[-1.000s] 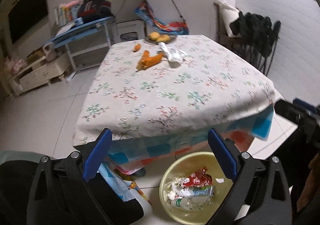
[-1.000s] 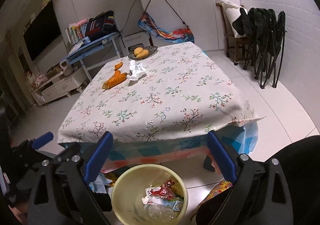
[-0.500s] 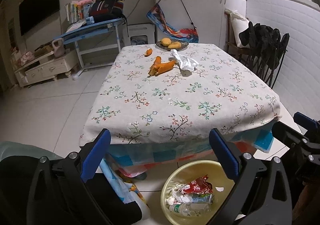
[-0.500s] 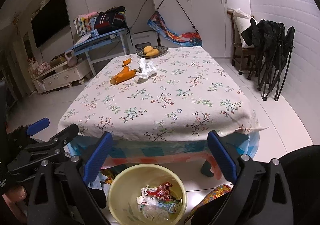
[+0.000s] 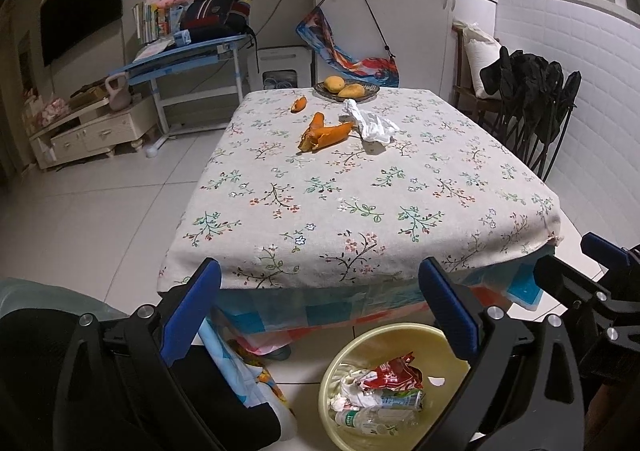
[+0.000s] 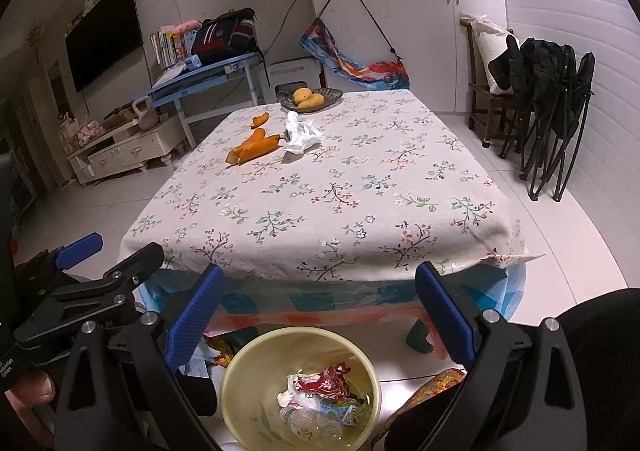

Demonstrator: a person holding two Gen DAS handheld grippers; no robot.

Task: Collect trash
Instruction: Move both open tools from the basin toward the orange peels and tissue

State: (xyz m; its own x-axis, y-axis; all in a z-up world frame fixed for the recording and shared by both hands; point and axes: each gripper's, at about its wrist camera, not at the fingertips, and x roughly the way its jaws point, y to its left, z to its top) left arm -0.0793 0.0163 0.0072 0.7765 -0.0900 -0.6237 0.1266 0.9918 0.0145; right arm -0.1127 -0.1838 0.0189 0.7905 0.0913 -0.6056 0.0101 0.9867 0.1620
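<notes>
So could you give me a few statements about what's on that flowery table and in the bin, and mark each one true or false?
1. The yellow plastic bin on the floor already holds wrappers and a clear bottle. True.
2. The crumpled white tissue lies in the bin. False: it lies on the floral tablecloth, beside the orange peel pieces.
3. The dark fruit dish holds yellow fruit. True.
4. The left gripper is clamped on a peel. False: its blue fingers are apart and hold nothing.
5. The right gripper is open too. True.
</notes>
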